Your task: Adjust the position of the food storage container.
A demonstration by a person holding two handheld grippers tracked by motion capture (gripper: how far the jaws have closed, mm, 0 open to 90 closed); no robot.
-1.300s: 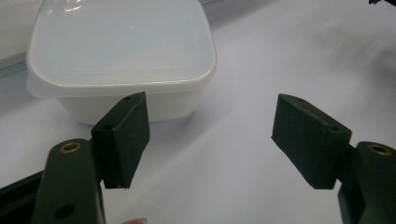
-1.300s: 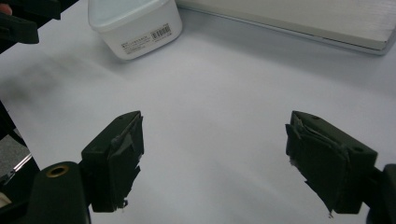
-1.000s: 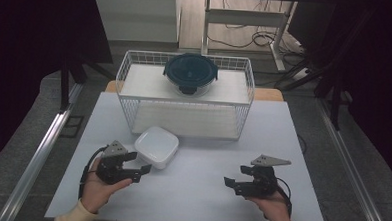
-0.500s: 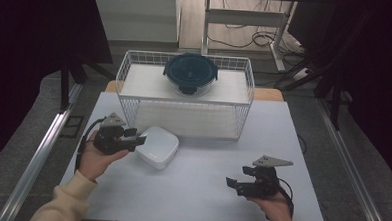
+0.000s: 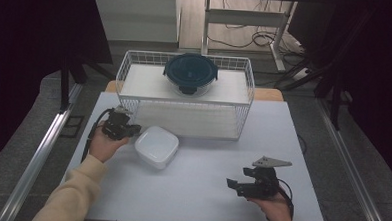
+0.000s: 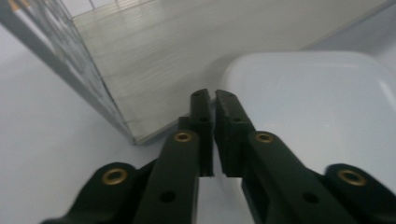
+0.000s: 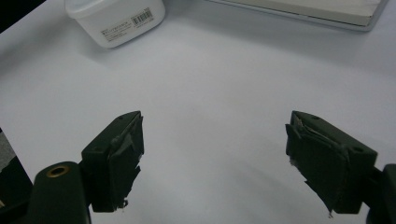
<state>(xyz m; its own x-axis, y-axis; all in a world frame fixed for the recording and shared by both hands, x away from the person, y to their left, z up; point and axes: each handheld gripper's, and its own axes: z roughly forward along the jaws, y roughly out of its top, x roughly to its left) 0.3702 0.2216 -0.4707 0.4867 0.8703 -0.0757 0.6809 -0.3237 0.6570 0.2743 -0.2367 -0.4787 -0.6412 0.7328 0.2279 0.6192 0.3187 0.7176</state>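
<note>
White lidded box (image 5: pixel 156 146) near the table's (image 5: pixel 205 191) left edge, our left gripper (image 5: pixel 133 131) closed at its rim, right gripper (image 5: pixel 231 183) spread wide near the front edge.

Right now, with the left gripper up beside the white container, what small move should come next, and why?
Probably open the left gripper first. Its jaws are nearly shut and sit at the edge of the white container, beside the wire basket, so they cannot straddle the rim yet. The right gripper is open, apart from it.

The left gripper (image 5: pixel 133 129) is held forward with fingers nearly together, while the right gripper (image 5: pixel 232 184) rests low, fingers spread wide
</note>
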